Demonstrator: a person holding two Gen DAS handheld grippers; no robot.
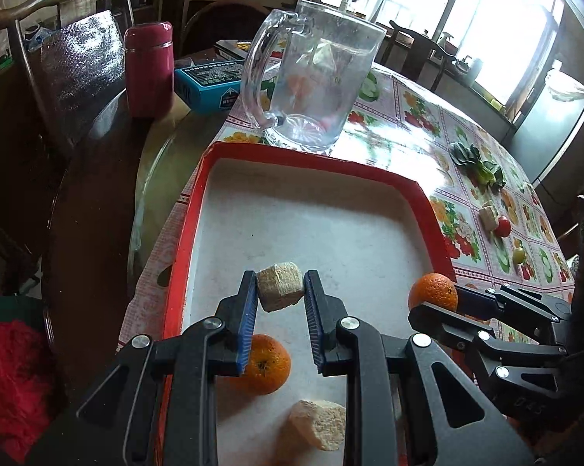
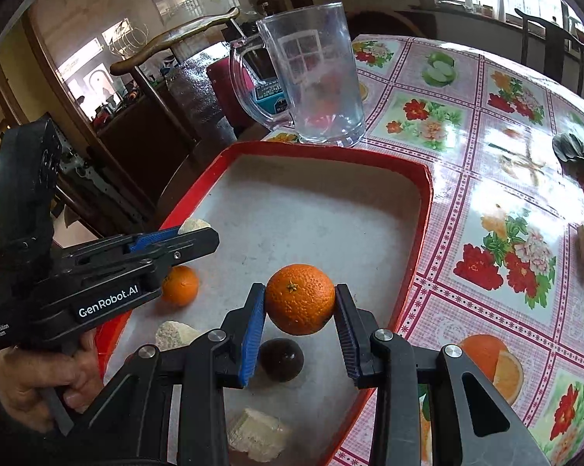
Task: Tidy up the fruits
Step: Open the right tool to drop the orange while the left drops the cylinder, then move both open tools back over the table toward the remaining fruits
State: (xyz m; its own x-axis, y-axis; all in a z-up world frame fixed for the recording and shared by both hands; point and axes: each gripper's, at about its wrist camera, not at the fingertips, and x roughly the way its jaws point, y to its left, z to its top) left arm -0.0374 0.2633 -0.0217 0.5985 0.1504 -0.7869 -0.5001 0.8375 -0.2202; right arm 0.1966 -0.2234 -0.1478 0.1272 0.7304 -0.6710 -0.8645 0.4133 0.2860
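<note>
Orange [image 2: 300, 299]: clamped in your right tongs [image 2: 300, 303] above red tray [image 2: 416, 225], pads on opposite sides at widest girth. Firm, round, pebbled rind, likely grips well; moderate weight; keep squeeze gentle, could roll out if pads sit off-centre. Left tongs [image 1: 281, 291] closed on pale fibrous chunk [image 1: 280, 286], looks light, crumbly; hold by flat sides. Second orange [image 1: 266, 365] lies in tray below.

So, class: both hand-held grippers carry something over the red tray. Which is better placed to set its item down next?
Probably left: its hand-held gripper holds the pale chunk over bare tray floor. The right one holds its orange above a dark fruit.
</note>
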